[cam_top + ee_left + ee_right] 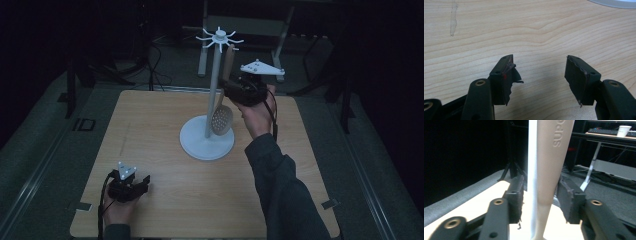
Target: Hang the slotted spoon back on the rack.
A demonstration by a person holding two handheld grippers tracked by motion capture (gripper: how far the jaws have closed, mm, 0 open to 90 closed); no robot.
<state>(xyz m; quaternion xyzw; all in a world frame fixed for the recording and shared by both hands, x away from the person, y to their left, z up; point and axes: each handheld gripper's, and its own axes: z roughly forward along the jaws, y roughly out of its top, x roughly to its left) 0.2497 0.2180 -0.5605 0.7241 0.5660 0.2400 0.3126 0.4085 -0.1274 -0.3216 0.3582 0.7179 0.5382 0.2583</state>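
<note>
Standing between right hand-held gripper (540, 195) jaws: spoon handle (551, 162).

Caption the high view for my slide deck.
Right tongs at a slotted spoon hanging on a white stand.

Table: a light wooden table (200, 200) with rounded corners.
Stand: a white metal stand with a round base (206, 138) and little hook arms on top, near the far side of the table.
Spoon: a beige slotted spoon with holes (222, 118), beside the stand's pole.
Right gripper: black right gripper (231, 89), up by the spoon's handle.
Left gripper: black left gripper (145, 181), low on the table's near left part.
</note>
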